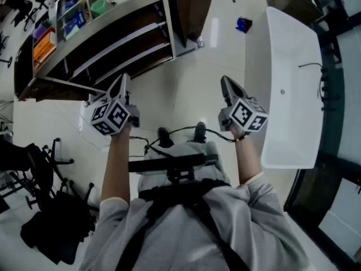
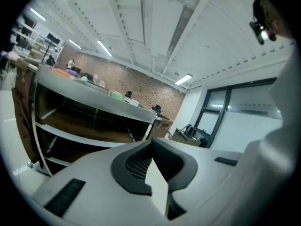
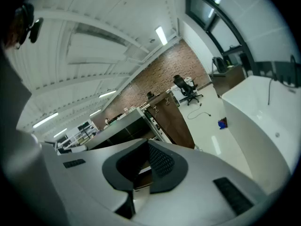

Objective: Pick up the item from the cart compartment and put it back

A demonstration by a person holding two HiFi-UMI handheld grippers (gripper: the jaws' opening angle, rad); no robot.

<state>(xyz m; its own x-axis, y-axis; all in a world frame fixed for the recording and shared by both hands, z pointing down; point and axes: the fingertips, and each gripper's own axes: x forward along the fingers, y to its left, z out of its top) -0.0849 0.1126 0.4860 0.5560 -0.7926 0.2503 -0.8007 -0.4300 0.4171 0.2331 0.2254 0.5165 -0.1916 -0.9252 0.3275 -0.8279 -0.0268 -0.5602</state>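
Open floor (image 1: 186,89) lies between the cart (image 1: 121,41), ahead to the left, and the long white bench (image 1: 287,83) on the right. Both arms reach forward side by side. The left tongs (image 1: 122,81) and right tongs (image 1: 227,84) tilt slightly down, each closed on nothing. The items (image 1: 73,17) sit in the cart's top compartments (well apart from both tongs).

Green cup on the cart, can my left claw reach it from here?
Probably not yet. The shut left claw sits short of the cart; the green cup lies beyond. Nothing visibly blocks it.
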